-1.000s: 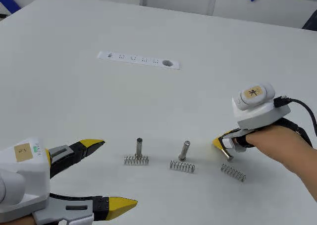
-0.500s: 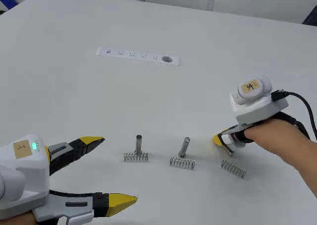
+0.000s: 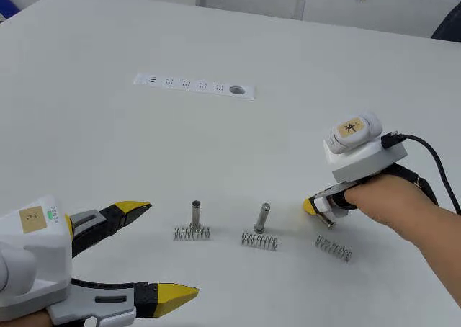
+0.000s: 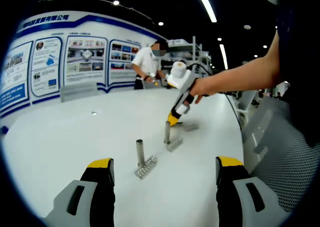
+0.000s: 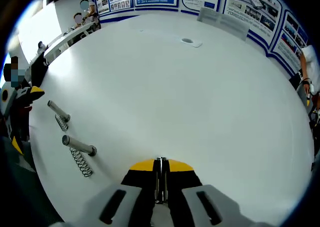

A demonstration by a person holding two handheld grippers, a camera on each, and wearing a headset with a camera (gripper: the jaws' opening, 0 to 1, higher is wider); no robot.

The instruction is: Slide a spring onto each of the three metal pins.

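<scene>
Right gripper (image 3: 319, 209) is clamped shut on 1 pin (image 3: 328, 221), held tilted off the table, probably to free its end for the spring (image 3: 333, 248) just below. Middle pin (image 3: 263, 217) and far pin (image 3: 195, 214) stand to its left. Left gripper (image 3: 171, 249) gapes wide, empty.

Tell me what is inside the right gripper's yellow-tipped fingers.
A slim silver metal pin, pinched between the right gripper's shut fingers. Its lower end sticks out below the tips; the rest of it is covered by the fingers.

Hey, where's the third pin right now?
In the head view the third pin is on the right, clamped tilted in the right gripper, beside the rightmost spring and right of the middle pin.
</scene>
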